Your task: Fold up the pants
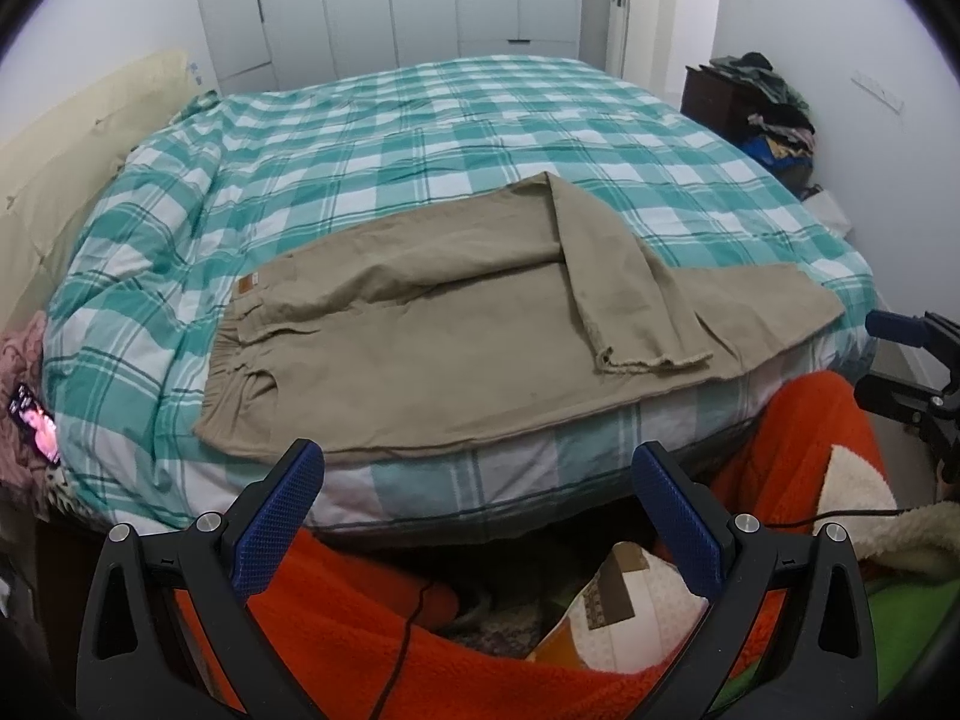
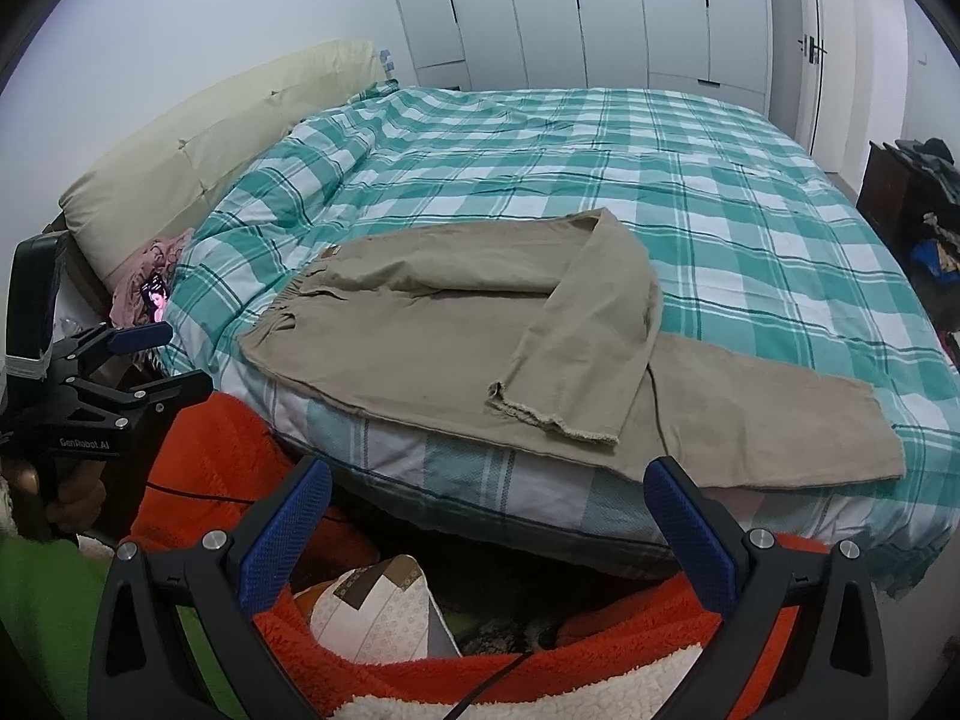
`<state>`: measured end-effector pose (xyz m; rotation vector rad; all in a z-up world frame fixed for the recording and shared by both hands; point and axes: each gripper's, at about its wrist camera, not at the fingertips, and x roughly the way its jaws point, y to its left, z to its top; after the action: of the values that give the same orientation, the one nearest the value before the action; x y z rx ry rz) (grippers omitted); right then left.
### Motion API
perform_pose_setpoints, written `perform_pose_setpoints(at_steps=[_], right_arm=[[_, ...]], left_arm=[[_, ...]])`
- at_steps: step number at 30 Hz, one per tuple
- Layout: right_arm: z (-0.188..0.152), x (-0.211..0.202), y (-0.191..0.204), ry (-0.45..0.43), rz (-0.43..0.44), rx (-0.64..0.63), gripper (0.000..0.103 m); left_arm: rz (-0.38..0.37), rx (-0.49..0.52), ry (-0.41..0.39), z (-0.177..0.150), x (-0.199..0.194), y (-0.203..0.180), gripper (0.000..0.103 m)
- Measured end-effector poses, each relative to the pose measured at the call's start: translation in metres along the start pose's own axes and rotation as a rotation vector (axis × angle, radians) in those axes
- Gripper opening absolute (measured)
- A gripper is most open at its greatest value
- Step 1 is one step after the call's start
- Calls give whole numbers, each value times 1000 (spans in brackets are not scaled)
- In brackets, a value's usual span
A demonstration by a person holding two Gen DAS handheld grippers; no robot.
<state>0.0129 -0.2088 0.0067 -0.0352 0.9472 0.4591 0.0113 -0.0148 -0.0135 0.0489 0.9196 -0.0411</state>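
The left claw (image 1: 477, 468) is spread wide with nothing between its blue pads. It hangs short of the near edge of the bed (image 1: 420, 120), above an orange fleece garment (image 1: 336, 630). The right claw (image 2: 489, 486) is likewise spread wide and empty, at the same near edge.

The pants (image 1: 432, 324) lie flat on the green-and-white checked cover, directly ahead of both claws and just beyond their fingertips, not touching them. The waistband (image 1: 231, 360) lies ahead and to the left of the left claw. One leg (image 1: 606, 276) is folded back across the other, so its frayed hem (image 1: 654, 360) rests on top of the fabric, ahead of the left claw's right finger. The lower leg (image 2: 780, 420) extends flat to the right, ahead and to the right of the right claw, its near edge running along the mattress edge.

In the right wrist view the left claw appears at far left, gripped by a hand (image 2: 66, 498), well apart from the pants.
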Motion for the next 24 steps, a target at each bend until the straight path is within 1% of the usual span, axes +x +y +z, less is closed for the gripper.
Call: perform_pose_setpoints(at_steps=[16, 24], right_arm=[[-1, 7, -5, 19, 5, 26, 103], [-1, 9, -2, 20, 4, 14, 103]], left_arm=[[-13, 7, 19, 0, 8, 1, 102], [-14, 7, 17, 0, 8, 1, 102]])
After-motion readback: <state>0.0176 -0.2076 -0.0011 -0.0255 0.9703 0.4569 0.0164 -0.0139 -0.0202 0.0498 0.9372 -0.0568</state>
